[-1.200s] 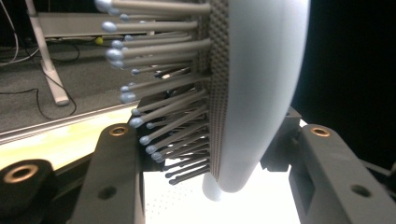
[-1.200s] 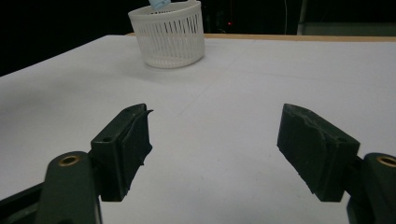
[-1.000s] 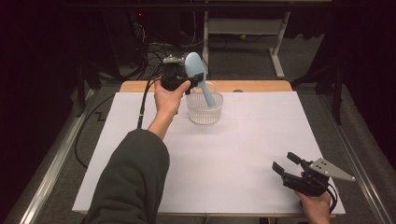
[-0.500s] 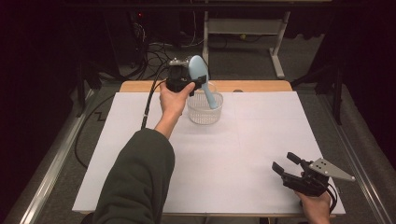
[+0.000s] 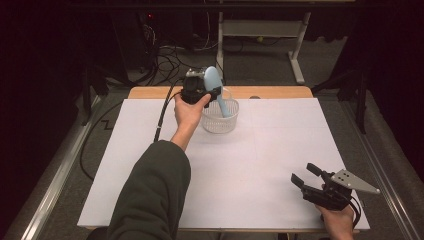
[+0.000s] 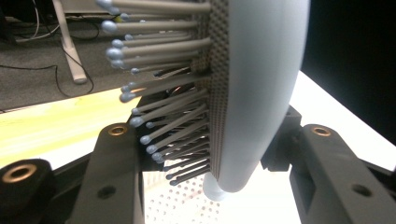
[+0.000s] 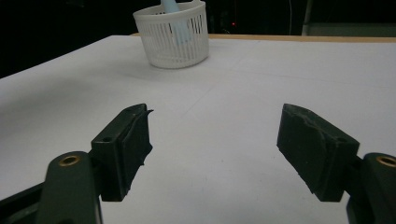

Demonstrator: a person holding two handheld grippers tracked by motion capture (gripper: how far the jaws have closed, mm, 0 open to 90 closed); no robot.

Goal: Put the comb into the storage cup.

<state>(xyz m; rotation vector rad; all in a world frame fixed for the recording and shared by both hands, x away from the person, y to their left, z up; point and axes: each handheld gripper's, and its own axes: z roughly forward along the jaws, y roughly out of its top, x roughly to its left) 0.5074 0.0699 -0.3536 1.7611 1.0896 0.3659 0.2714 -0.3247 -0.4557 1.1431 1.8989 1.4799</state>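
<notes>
Left gripper [image 5: 212, 92] tilts hairbrush [image 5: 216, 87] into basket [image 5: 220, 120].

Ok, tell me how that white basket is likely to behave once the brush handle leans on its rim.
The white basket looks like thin slotted plastic, so probably light and easy to slide on the smooth white table. With the blue hairbrush standing tall and tilted in the left gripper, its weight could tip the basket. Its round, wide base should help somewhat.

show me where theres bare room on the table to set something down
Most of the white table top is bare: the middle stretch between the basket and the right gripper, and the far right corner. It is crowded only at the far edge, where the left gripper holds the blue hairbrush in the basket.
</notes>
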